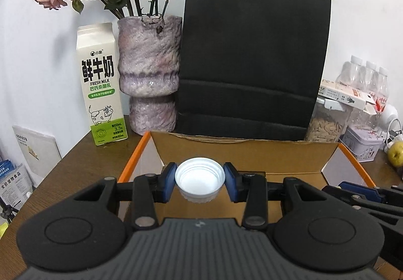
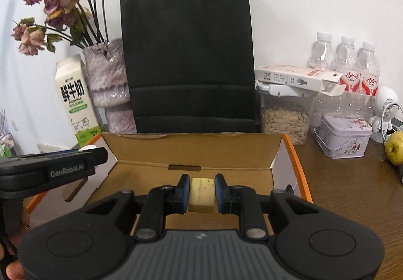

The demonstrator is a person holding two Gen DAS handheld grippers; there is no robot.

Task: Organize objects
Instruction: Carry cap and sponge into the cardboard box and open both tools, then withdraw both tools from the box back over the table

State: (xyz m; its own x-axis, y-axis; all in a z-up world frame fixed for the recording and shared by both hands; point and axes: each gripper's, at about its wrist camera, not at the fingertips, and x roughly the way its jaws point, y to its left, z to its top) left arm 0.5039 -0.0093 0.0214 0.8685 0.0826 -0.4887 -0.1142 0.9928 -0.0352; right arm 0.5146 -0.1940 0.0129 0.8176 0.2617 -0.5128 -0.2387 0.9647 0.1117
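My left gripper (image 1: 199,180) is clamped on a white bottle cap (image 1: 199,179), open side up, above the open cardboard box (image 1: 246,154). My right gripper (image 2: 201,190) pinches a pale yellow block (image 2: 201,192) over the same box (image 2: 191,151), which sits before a black paper bag (image 2: 187,53).

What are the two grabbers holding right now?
Left gripper: closed on a round white plastic bottle cap.
Right gripper: closed on a small pale yellow rectangular block.
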